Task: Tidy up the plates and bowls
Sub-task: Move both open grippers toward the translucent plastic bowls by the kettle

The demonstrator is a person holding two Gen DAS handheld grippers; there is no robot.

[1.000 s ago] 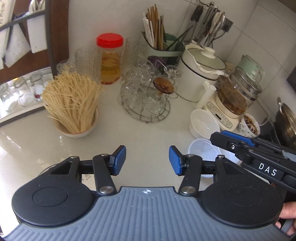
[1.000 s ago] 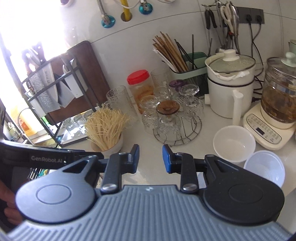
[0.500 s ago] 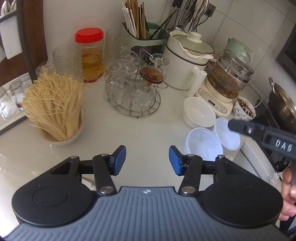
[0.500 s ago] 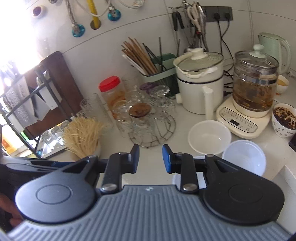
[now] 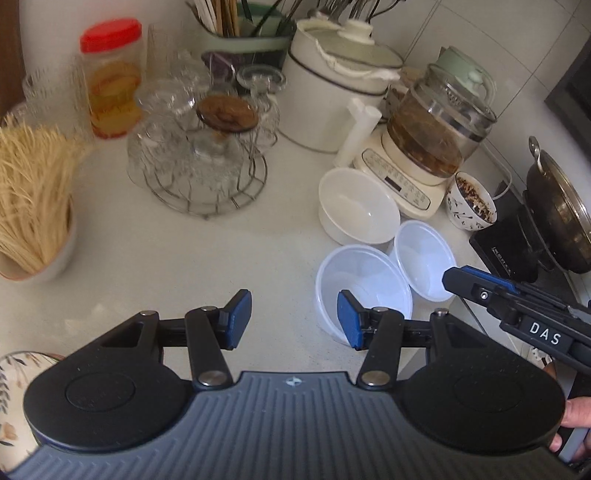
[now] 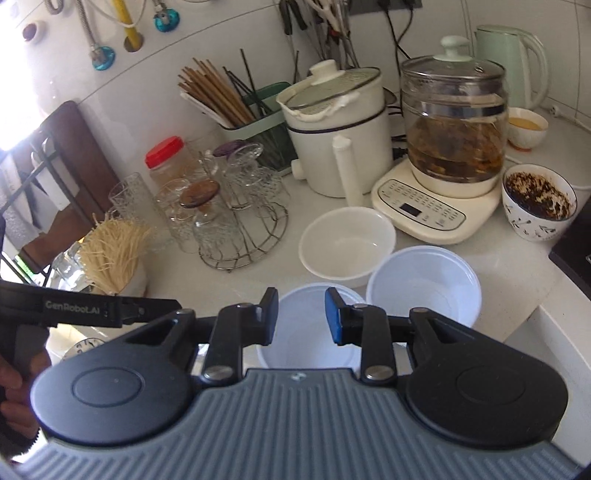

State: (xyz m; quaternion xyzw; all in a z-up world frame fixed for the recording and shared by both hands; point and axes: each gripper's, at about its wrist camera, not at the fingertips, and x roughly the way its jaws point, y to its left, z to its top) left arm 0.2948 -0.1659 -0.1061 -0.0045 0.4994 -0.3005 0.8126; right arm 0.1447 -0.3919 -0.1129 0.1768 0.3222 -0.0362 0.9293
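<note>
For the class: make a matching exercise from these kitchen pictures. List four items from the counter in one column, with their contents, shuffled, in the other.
1. red-lidded jar
2. glass kettle
3. patterned bowl
4. white ceramic bowl

a. empty
b. dark crumbly bits
c. yellow slices in liquid
d. brown brew

Pairs: 1-c, 2-d, 3-b, 4-a

The speckled off-white stone bench (image 5: pixel 229 258) carries a glossy white ceramic bowl (image 6: pixel 347 246) and two translucent frosted-white plastic bowls (image 6: pixel 424 282) (image 5: pixel 364 284) — all plain, no pattern. A white cup with dark leaf sprigs (image 6: pixel 537 201) holds brown-black flecks; the clear jar's lid is red (image 5: pixel 110 35), its contents amber. Both black claws (image 5: pixel 293 319) (image 6: pixel 301 315) wear blue pads — their bodies ribbed grey.
</note>
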